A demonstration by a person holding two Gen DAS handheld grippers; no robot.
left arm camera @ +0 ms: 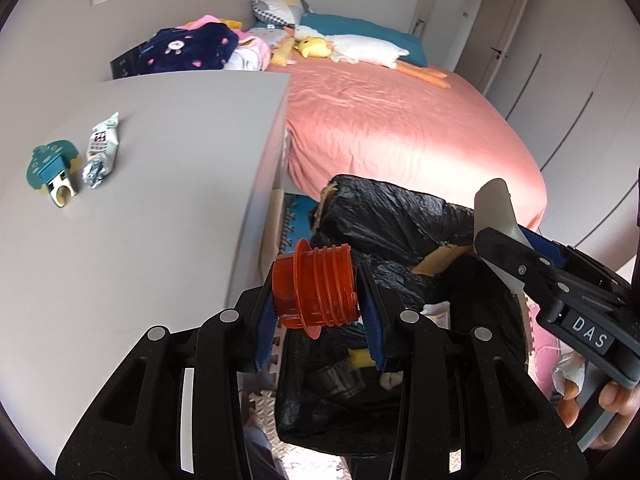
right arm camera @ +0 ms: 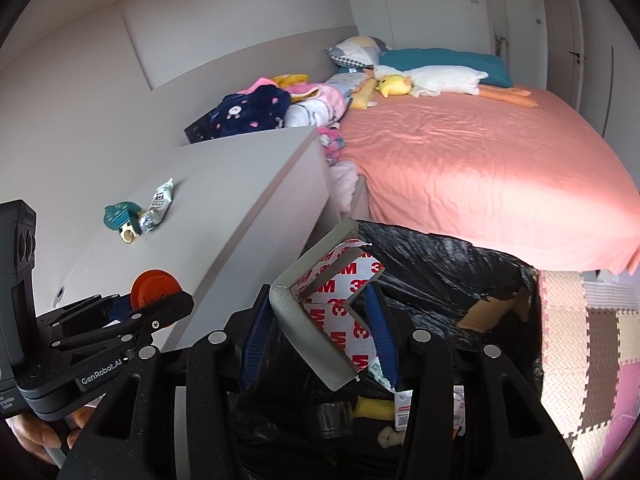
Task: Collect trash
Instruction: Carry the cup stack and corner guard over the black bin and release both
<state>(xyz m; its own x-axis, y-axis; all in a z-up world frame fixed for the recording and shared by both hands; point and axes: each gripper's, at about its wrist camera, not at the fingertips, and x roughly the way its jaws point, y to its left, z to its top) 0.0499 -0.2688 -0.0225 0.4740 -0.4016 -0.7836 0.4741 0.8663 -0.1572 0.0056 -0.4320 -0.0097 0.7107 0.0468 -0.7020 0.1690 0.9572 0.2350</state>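
I take the black-lined trash box (left arm camera: 400, 216) as my landmark: it stands on the foam mat floor (right arm camera: 580, 320), wedged between the grey cabinet (left arm camera: 160, 200) on its left and the pink bed (left arm camera: 400, 132) behind it. Inside the box I see a clear tape roll (right arm camera: 334, 416) and some yellow and white scraps. Left of the box, on the cabinet top, lie two crumpled wrappers (left arm camera: 102, 148) and a small teal toy (left arm camera: 50, 164), well apart from both grippers. On the bed behind the box lie a plush goose (right arm camera: 440, 78) and piled clothes (right arm camera: 256, 112).

My left gripper (left arm camera: 318, 300) points steeply down over the box's left edge, its blue pads clamped on an orange threaded plastic cap (left arm camera: 314, 288), translucent, ribbed, with a flange, lying sideways between the fingers. My right gripper (right arm camera: 320, 320) points down over the box's opening, just right of the left one, jaws part-way closed and pinching a grey foam corner guard (right arm camera: 312, 320), L-shaped, its white backing paper with red lettering peeling loose. A hand (left arm camera: 600, 404) grips the right handle
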